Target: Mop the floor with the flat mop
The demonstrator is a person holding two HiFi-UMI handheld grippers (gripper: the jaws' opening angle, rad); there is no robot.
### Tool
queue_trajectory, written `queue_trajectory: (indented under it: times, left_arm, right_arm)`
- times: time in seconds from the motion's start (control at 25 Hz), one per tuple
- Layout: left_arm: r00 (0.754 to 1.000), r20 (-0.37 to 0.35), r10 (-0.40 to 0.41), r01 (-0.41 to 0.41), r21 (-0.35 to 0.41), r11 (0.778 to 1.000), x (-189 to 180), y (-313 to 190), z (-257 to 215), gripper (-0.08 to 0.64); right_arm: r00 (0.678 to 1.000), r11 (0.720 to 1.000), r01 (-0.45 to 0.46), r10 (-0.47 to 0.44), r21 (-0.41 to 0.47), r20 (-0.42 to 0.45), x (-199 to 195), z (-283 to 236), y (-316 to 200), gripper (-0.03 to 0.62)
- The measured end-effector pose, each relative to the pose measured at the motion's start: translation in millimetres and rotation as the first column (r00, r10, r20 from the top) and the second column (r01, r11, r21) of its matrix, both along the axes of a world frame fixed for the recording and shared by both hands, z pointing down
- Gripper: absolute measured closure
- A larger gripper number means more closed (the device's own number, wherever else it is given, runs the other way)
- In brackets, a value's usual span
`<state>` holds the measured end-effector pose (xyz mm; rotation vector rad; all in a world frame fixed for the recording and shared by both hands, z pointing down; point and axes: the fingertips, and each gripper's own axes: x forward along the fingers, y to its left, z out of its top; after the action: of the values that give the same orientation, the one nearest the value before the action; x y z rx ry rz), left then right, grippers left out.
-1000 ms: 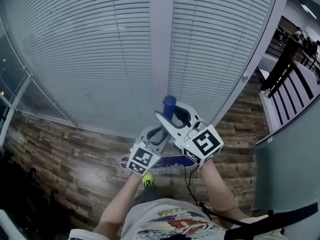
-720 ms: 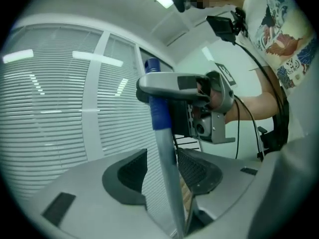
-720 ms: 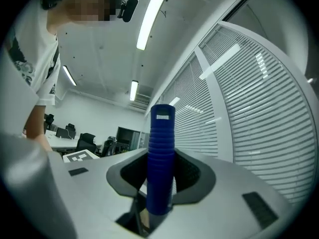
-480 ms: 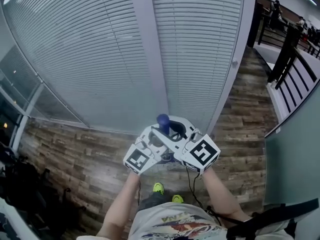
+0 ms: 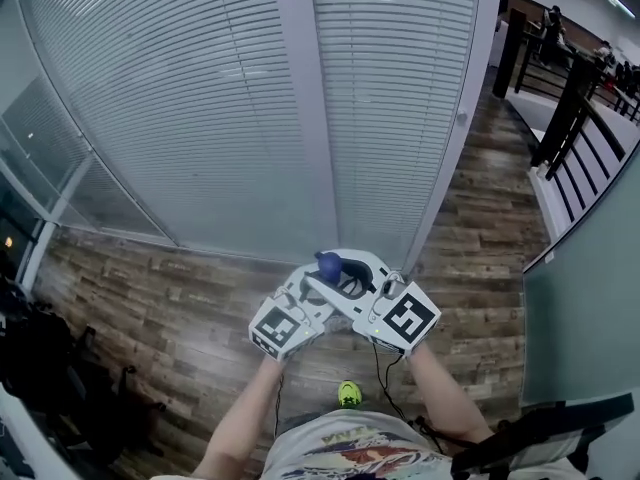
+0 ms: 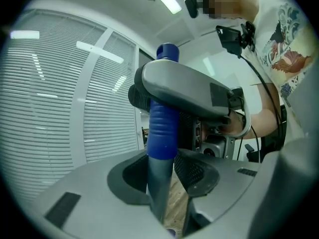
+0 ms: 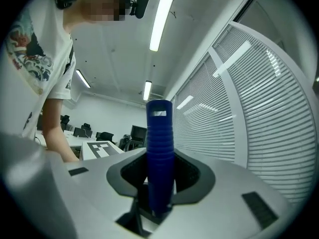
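Observation:
In the head view both grippers meet on the upright mop handle point(image 5: 327, 265), whose blue grip end shows between them. My right gripper point(image 5: 343, 271) is shut on the blue grip point(image 7: 159, 148), which stands between its jaws in the right gripper view. My left gripper point(image 5: 316, 288) sits just below it. Its jaws are closing around the grey pole point(image 6: 158, 188) under the blue grip point(image 6: 162, 128), with the pads against the handle. In the left gripper view the right gripper point(image 6: 184, 93) appears higher on the grip. My arms and grippers hide the mop head.
A glass wall with white blinds point(image 5: 200, 118) stands ahead above the wood-plank floor point(image 5: 170, 308). A black railing point(image 5: 580, 118) and a grey panel point(image 5: 580, 318) are at the right. Dark bags point(image 5: 40, 368) lie at the left. A green shoe point(image 5: 348, 395) shows below my hands.
Both grippers and the handle have come lower in the view, toward my body. The mop head seen under them a second ago is out of sight, and the view has swung along the wall.

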<state>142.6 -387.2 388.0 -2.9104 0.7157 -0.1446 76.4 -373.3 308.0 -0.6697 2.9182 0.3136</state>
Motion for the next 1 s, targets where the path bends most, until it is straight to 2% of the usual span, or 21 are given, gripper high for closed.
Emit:
queue_trajectory:
  times: [0.16, 0.24, 0.32, 0.44, 0.56, 0.68, 0.84, 1.0]
  left_arm:
    - [0.999, -0.028, 0.018, -0.02, -0.076, 0.997, -8.4, 48.5, 9.5, 0.433]
    - [0.999, -0.009, 0.043, -0.044, -0.107, 0.993, -12.7, 86.3, 19.4, 0.425]
    - [0.997, 0.03, 0.076, -0.071, -0.126, 0.989, -17.0, 130.2, 30.1, 0.419]
    - [0.988, 0.089, 0.122, -0.112, -0.111, 0.987, -21.5, 198.6, 49.8, 0.42]
    - [0.987, 0.103, 0.121, -0.113, -0.087, 0.99, -20.5, 267.2, 72.8, 0.419]
    - [0.988, 0.107, 0.111, -0.1, -0.104, 0.99, -17.8, 319.7, 94.3, 0.405]
    - [0.978, 0.144, 0.15, -0.125, -0.164, 0.978, -12.8, 386.5, 121.4, 0.387]
    - [0.967, 0.174, 0.184, -0.153, -0.174, 0.973, 2.7, 446.9, 132.3, 0.385]
  right_arm:
    - [0.998, 1.0, 0.016, -0.017, -0.016, -0.06, -9.1, 14.9, 51.9, 0.466]
    - [0.996, 1.0, 0.024, -0.024, 0.006, -0.09, -15.1, 23.9, 91.9, 0.465]
    - [0.993, 0.999, 0.042, -0.044, -0.012, -0.11, -21.9, 35.6, 137.8, 0.465]
    - [0.984, 0.991, 0.088, -0.102, -0.097, -0.145, -31.3, 59.2, 209.1, 0.457]
    - [0.97, 0.992, 0.084, -0.102, -0.09, -0.219, -32.8, 88.0, 280.1, 0.455]
    - [0.964, 0.995, 0.068, -0.085, -0.075, -0.251, -31.5, 110.8, 336.7, 0.456]
    - [0.958, 0.994, 0.059, -0.082, -0.09, -0.275, -28.6, 140.3, 403.3, 0.449]
    - [0.967, 0.991, 0.059, -0.086, -0.118, -0.24, -12.9, 149.2, 461.8, 0.442]
